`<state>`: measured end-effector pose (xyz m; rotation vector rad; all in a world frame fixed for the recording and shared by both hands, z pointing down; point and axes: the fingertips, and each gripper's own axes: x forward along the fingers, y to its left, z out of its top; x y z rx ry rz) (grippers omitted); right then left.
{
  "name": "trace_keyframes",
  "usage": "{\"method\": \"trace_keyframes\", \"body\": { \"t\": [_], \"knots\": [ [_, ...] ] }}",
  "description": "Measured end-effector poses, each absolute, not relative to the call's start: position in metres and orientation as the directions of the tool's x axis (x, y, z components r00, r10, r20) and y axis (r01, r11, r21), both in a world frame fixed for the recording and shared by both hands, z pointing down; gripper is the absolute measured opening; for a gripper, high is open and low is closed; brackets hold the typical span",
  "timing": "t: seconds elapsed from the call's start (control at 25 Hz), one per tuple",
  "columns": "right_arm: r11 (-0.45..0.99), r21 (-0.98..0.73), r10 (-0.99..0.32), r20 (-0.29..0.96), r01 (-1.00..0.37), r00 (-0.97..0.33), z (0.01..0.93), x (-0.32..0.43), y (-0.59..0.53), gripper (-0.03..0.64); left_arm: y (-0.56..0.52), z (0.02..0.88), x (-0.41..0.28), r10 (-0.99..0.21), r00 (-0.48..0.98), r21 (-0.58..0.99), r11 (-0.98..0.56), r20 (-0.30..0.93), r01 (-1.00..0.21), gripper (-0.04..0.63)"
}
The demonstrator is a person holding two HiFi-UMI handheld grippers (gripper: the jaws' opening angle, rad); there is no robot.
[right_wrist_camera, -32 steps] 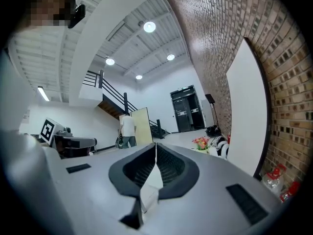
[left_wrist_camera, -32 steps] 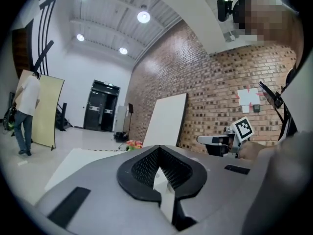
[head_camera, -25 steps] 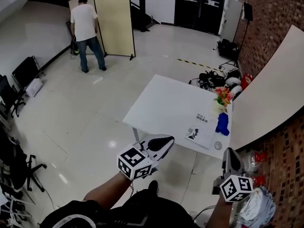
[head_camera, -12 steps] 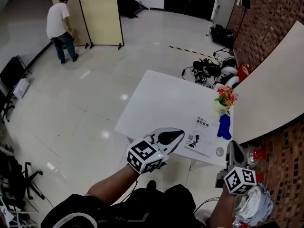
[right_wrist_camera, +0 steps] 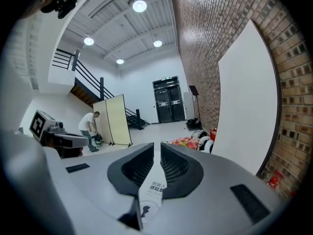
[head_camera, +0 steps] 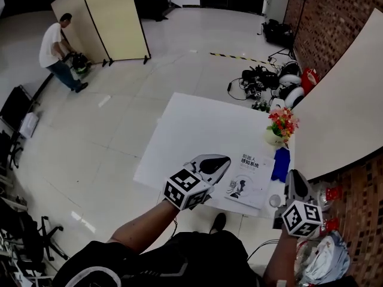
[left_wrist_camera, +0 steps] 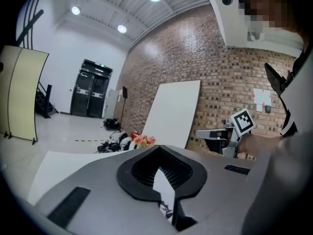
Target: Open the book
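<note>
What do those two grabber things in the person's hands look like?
The left gripper and right gripper are smooth light grey shells. Each carries a white cube with black square markers. Their fingers have black ribbed linings inside. The person wears a black top.

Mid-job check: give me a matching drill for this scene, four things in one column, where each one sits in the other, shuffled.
Things:
1. closed white book with black print on its cover
2. elongated blue object
3. pink and orange flowers in a pale pot
4. beige folding screen

Places:
A. on the floor, far beyond the white table
B. at the table's right edge, just right of the book
C. lying flat by the table's near edge
D. at the table's right edge, beyond the blue object

Pairs: 1-C, 2-B, 3-D, 4-A
</note>
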<state>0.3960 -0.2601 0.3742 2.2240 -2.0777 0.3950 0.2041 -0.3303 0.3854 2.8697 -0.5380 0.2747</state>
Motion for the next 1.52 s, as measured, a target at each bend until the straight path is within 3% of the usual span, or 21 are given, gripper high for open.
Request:
{"method": "trace_keyframes", "body": {
  "t": [0.12, 0.2, 0.36, 0.52, 0.6, 0.8, 0.84, 0.96, 1.44, 1.52],
  "knots": [
    [-0.081, -0.146, -0.966, 0.255, -0.986, 0.041, 0.387, 0.423, -0.282, 0.010, -0.355, 0.395, 0.236, -0.330, 0.913, 0.193, -0.905, 0.241, -0.378, -0.004],
    [-0.062, -0.162, -0.959, 0.282, -0.985, 0.014, 0.400, 0.435, -0.295, 0.063, -0.367, 0.406, 0.254, -0.322, 0.910, 0.228, -0.895, 0.260, -0.382, -0.003],
    [-0.045, -0.194, -0.938, 0.346, -0.980, -0.026, 0.433, 0.454, -0.314, 0.064, -0.386, 0.437, 0.283, -0.322, 0.891, 0.246, -0.880, 0.321, -0.407, -0.004],
    [-0.093, -0.251, -0.897, 0.442, -0.963, -0.029, 0.486, 0.466, -0.323, 0.070, -0.397, 0.477, 0.302, -0.286, 0.872, 0.285, -0.865, 0.396, -0.413, -0.005],
    [-0.118, -0.276, -0.863, 0.503, -0.954, -0.039, 0.520, 0.469, -0.324, 0.114, -0.401, 0.506, 0.309, -0.264, 0.854, 0.299, -0.856, 0.448, -0.421, -0.004],
    [-0.212, -0.331, -0.748, 0.660, -0.919, -0.065, 0.601, 0.457, -0.312, 0.114, -0.404, 0.571, 0.317, -0.181, 0.809, 0.340, -0.840, 0.559, -0.423, -0.004],
    [-0.227, -0.332, -0.723, 0.687, -0.916, -0.071, 0.616, 0.456, -0.309, 0.114, -0.403, 0.582, 0.319, -0.157, 0.804, 0.356, -0.836, 0.574, -0.418, 0.056],
    [-0.259, -0.354, -0.658, 0.746, -0.898, -0.104, 0.655, 0.450, -0.300, 0.114, -0.402, 0.609, 0.320, -0.115, 0.778, 0.388, -0.816, 0.617, -0.429, 0.071],
    [-0.332, -0.411, -0.578, 0.800, -0.849, -0.162, 0.699, 0.445, -0.290, 0.110, -0.392, 0.661, 0.313, -0.038, 0.718, 0.409, -0.800, 0.695, -0.439, 0.071],
    [-0.347, -0.400, -0.570, 0.808, -0.848, -0.147, 0.700, 0.448, -0.288, 0.082, -0.391, 0.662, 0.313, -0.033, 0.718, 0.410, -0.803, 0.695, -0.434, 0.071]
  ]
}}
